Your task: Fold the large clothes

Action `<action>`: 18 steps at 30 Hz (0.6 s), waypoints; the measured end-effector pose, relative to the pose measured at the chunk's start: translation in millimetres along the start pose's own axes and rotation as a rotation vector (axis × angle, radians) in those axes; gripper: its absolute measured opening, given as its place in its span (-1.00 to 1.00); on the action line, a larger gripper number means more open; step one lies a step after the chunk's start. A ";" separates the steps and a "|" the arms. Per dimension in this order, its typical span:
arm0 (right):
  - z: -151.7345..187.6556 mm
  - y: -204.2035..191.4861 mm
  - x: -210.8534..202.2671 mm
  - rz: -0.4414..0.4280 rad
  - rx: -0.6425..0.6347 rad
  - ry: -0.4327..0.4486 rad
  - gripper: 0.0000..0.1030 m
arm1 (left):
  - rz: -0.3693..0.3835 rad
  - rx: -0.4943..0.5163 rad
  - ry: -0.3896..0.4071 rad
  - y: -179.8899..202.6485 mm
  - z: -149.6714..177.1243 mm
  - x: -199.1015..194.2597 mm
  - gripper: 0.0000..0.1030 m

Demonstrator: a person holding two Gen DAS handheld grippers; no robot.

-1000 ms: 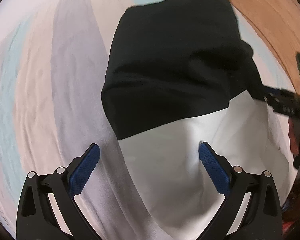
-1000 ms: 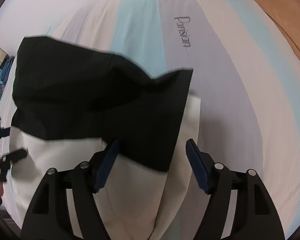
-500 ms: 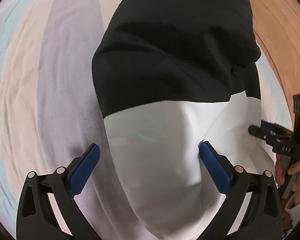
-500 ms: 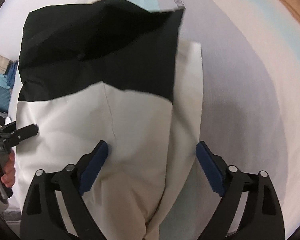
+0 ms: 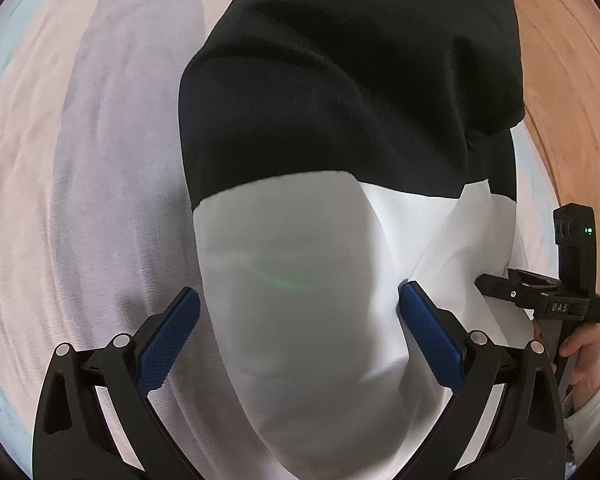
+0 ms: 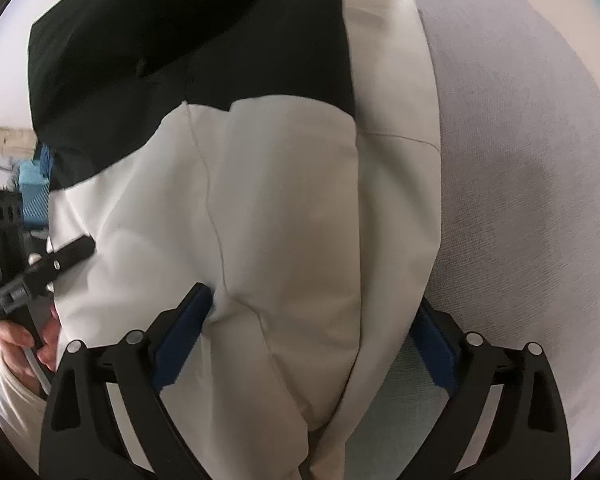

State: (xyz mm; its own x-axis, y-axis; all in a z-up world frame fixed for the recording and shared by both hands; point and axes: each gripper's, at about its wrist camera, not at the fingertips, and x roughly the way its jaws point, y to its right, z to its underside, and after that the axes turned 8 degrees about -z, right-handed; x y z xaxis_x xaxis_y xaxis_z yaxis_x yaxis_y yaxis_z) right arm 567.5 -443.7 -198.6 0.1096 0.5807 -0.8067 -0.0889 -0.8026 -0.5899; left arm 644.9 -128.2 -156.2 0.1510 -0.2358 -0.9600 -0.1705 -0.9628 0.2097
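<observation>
Left wrist view puts your left gripper (image 5: 299, 312) over the black-and-white folded garment (image 5: 308, 320), its blue-padded jaws standing wide apart; the white half of the cloth bulges up between them, the left pad (image 5: 168, 340) just beside the fold's edge and the right pad (image 5: 432, 340) against the cloth, yet nothing is pinched. The garment lies on the bed sheet with broad pale stripes of grey, cream and light blue (image 5: 84, 184); its black half sits farther from you, rumpled into soft ridges, and meets the white half along a curved line. Brown wooden floor (image 5: 568, 92) shows at the upper right; your right hand (image 5: 580, 350) grips the other tool's handle at the right edge.

Right wrist view shows your right gripper (image 6: 315, 322) with jaws that have just been opening and now stand wide; the white cloth (image 6: 300, 240) fills the gap between them, the left pad (image 6: 184, 336) touching a crease, the right pad (image 6: 434, 350) half hidden behind the cloth's edge, with no grip taken. Grey sheet (image 6: 520, 184) lies to the right; your left hand (image 6: 24, 344) holds its tool at the left edge.
</observation>
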 end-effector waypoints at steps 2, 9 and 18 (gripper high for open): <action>-3.9 -4.6 -0.5 -0.062 -0.006 -0.019 0.59 | 0.010 -0.005 0.001 -5.8 2.3 -0.1 0.90; -9.2 -25.5 12.6 -0.057 -0.036 -0.026 0.57 | 0.074 -0.036 0.024 -27.8 15.9 -9.7 0.90; -11.4 -29.7 21.0 -0.082 0.001 -0.034 0.09 | 0.062 -0.047 0.000 -35.7 14.6 0.7 0.82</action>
State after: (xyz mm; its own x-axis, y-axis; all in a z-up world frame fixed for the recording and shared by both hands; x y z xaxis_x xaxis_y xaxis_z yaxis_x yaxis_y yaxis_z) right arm 583.8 -409.2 -197.6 0.0829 0.6487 -0.7565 -0.0818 -0.7521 -0.6539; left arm 637.0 -92.0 -167.0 0.1413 -0.2952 -0.9449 -0.1332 -0.9515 0.2773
